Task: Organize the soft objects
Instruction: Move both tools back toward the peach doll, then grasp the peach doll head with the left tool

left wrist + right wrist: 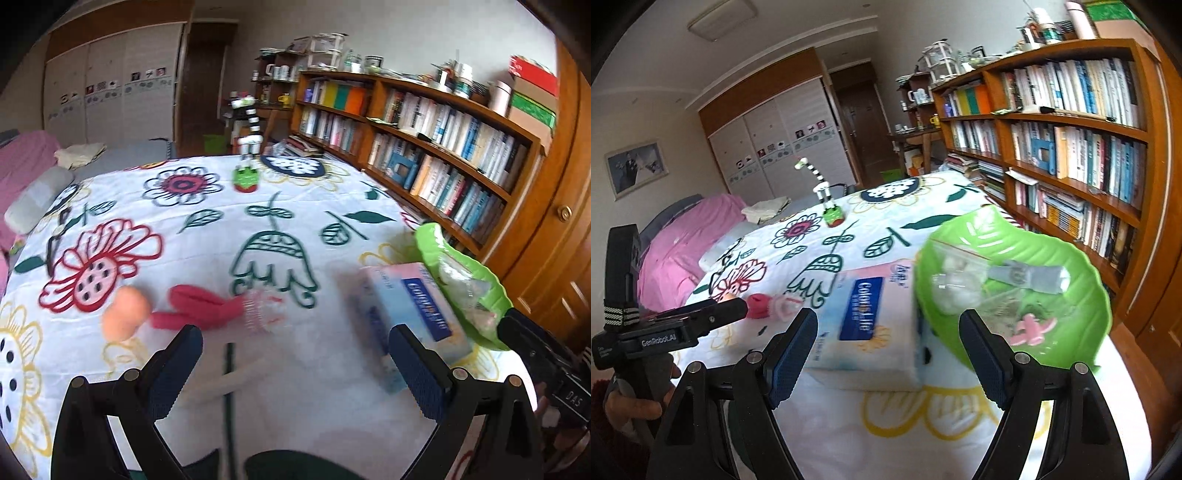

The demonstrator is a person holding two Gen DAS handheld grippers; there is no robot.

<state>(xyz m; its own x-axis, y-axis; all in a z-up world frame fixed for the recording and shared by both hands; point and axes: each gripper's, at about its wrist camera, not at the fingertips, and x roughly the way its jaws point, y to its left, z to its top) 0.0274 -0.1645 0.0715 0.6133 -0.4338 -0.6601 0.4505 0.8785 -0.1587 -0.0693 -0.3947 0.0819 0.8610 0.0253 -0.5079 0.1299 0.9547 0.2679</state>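
On the flowered bedspread [207, 243] lie a pink knitted glove [207, 306] with a pale cuff and, left of it, a soft orange ball [125, 314]. My left gripper [295, 369] hovers open just short of them, nothing between its fingers. A tissue pack [871, 317] with a blue label lies beside a green leaf-shaped bowl [1082, 266], which holds a clear bag, a grey roll and a small pink piece [1032, 328]. My right gripper [888, 354] stands open above the pack and the bowl's near rim. The left gripper's side [701, 317] shows at the left.
A striped toy on a green and red base [245, 177] stands at the far end of the bed. A tall bookcase [443, 147] runs along the right side. Pink bedding [679, 251] and a pillow lie at the far left.
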